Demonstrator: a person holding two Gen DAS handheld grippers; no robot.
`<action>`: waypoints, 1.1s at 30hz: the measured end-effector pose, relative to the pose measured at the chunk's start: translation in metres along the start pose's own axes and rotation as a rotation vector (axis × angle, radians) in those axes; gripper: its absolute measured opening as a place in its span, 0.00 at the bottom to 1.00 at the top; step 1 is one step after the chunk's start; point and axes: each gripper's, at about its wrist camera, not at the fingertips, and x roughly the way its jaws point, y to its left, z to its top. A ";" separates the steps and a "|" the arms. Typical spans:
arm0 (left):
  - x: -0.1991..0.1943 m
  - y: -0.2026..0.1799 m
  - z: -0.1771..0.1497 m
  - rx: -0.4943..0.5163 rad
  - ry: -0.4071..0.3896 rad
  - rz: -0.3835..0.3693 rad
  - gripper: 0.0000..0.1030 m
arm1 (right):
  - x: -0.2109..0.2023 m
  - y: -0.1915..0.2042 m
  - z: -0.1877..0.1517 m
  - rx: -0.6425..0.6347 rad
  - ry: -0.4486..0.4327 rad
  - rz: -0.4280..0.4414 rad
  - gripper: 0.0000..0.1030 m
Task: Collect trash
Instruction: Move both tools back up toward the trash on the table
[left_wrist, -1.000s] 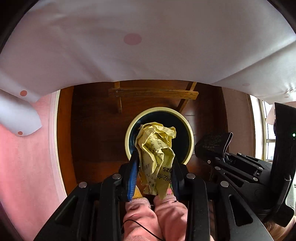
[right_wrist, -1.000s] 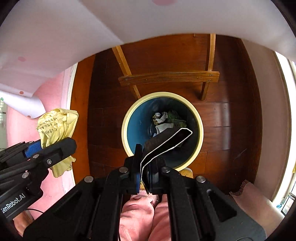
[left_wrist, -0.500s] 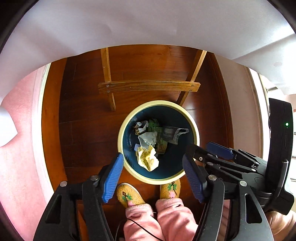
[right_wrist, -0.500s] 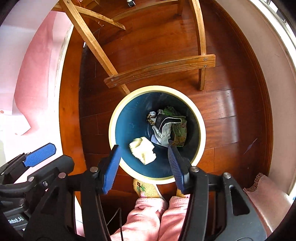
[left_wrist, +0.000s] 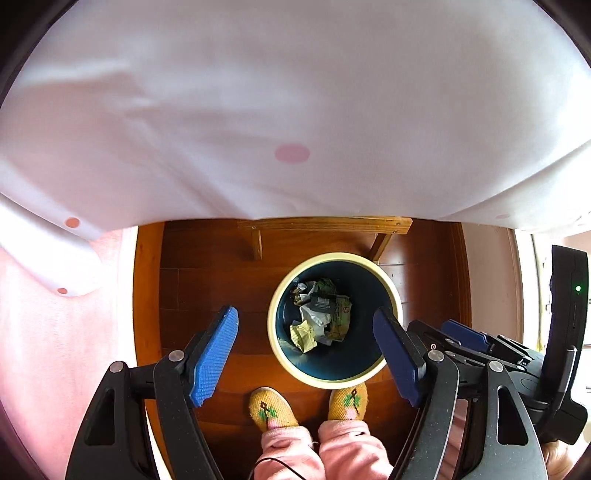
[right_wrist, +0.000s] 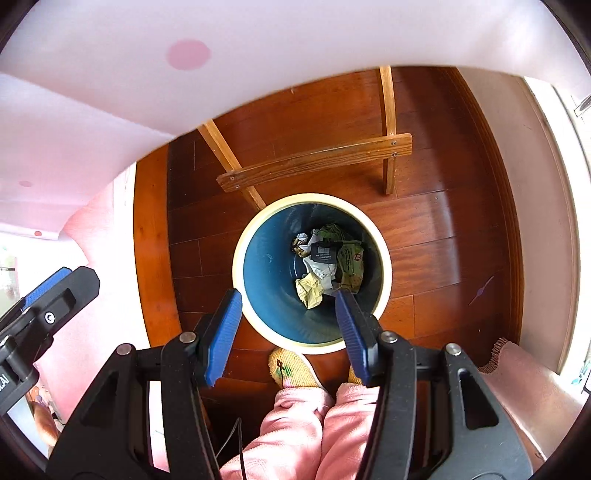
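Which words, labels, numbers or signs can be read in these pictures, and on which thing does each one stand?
"AI": end of a white marking on the black body of the left claw, cut off by the picture's edge.
Red round logo on the crumpled green wrapper: too small to read.
White label on the small black packet: blurred.
Dark print on the crumpled yellow paper: unreadable.
All three lie in the round cream-rimmed blue bin.

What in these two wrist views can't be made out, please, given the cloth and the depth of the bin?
- Tabletop, both views: covered by the white tablecloth.
- Print on the yellow paper and black packet: too small.
- Bottom of the bin: buried under trash.
- Right gripper in left view: partly behind the left gripper.
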 end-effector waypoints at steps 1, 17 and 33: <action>-0.008 -0.001 0.003 0.017 -0.006 0.005 0.75 | -0.009 0.003 -0.001 -0.001 -0.001 0.000 0.48; -0.229 -0.010 0.024 0.127 -0.202 -0.018 0.75 | -0.211 0.061 -0.008 -0.038 -0.187 0.001 0.48; -0.393 0.011 0.101 0.148 -0.477 -0.063 0.75 | -0.365 0.134 0.029 -0.079 -0.480 -0.005 0.48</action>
